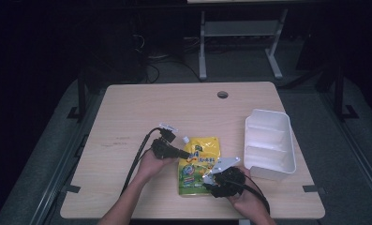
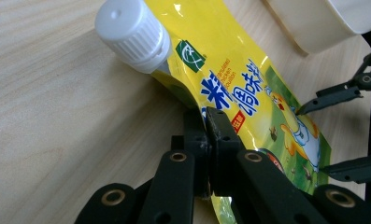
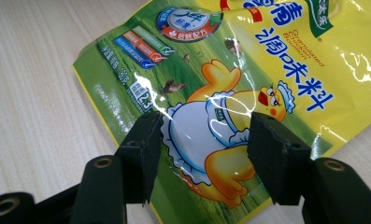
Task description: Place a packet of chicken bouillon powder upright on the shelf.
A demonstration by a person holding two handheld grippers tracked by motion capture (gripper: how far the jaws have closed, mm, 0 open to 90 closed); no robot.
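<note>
So the pouch (image 1: pixel 198 164) is a yellow and green stand-up bag with a white ribbed screw cap (image 2: pixel 132 35) at one corner. You can read "Granulated Bouillon" in small print next to big blue Chinese characters, and there's a cartoon chicken in a white apron and bonnet on the front, plus a round blue badge and some coloured label strips down on the green end. It's glossy, a bit crinkled, lying flat on the wooden table (image 1: pixel 127 117), just left of a white plastic bin (image 1: pixel 270 143).

The left gripper (image 2: pixel 206 135) is clenched tight on the pouch's edge, a little below the cap, with the foil pinched between the pads. The right gripper (image 3: pixel 204 149) sits over the chicken at the green end, jaws spread wide on either side of the apron, not squeezing anything.
</note>
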